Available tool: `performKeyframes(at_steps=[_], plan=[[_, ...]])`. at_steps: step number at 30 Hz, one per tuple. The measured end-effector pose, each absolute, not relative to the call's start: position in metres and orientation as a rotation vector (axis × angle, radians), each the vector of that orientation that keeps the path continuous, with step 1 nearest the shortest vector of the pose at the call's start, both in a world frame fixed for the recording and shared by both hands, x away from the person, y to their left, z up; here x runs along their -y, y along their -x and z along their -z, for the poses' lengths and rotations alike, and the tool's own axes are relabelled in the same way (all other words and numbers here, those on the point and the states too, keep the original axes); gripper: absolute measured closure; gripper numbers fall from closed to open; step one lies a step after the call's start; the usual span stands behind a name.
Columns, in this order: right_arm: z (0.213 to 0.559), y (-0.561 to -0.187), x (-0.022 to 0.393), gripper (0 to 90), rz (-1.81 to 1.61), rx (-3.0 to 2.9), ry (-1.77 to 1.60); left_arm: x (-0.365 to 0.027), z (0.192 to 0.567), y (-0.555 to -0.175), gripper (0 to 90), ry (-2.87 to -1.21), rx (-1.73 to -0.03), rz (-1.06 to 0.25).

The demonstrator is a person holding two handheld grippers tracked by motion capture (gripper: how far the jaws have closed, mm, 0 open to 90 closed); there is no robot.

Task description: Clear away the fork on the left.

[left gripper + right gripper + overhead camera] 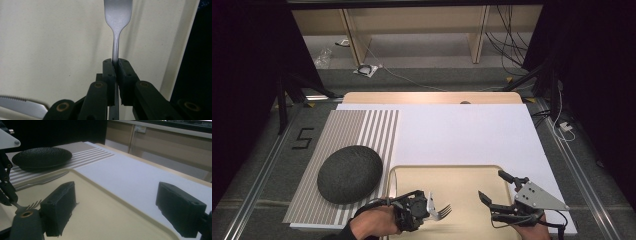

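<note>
A silver fork [442,211] is held by its handle in my left gripper [428,210], tines pointing right over the beige tray [452,175]. In the left gripper view the jaws are shut on the thin handle [115,53], with the fork head [117,15] rising above the tray surface. A table knife [22,106] lies on the tray at the lower left of that view. My right gripper [492,185] hovers open over the tray's right part with nothing between its pads [60,207]. The right gripper view also shows the fork [27,207] and knife [40,181] at the left.
A dark round plate [349,173] sits on a striped placemat [362,130] left of the tray. A white sheet [462,130] covers the table behind and to the right of the tray. Dark floor and cables surround the table.
</note>
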State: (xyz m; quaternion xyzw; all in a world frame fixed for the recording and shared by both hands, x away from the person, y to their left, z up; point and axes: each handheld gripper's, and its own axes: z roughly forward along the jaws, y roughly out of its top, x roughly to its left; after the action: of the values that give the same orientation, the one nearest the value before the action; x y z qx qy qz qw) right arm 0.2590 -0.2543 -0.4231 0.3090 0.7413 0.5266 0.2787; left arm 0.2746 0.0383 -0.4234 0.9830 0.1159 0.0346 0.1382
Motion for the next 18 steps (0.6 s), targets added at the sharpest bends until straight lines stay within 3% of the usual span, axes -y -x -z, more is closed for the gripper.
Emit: performKeyframes(at_steps=[18], plan=[[0.423,-0.259,0.254,17.1,-1.413,-1.993,-0.827,-0.024,0.438,-0.264,84.2,-2.873,-0.295,-0.033]])
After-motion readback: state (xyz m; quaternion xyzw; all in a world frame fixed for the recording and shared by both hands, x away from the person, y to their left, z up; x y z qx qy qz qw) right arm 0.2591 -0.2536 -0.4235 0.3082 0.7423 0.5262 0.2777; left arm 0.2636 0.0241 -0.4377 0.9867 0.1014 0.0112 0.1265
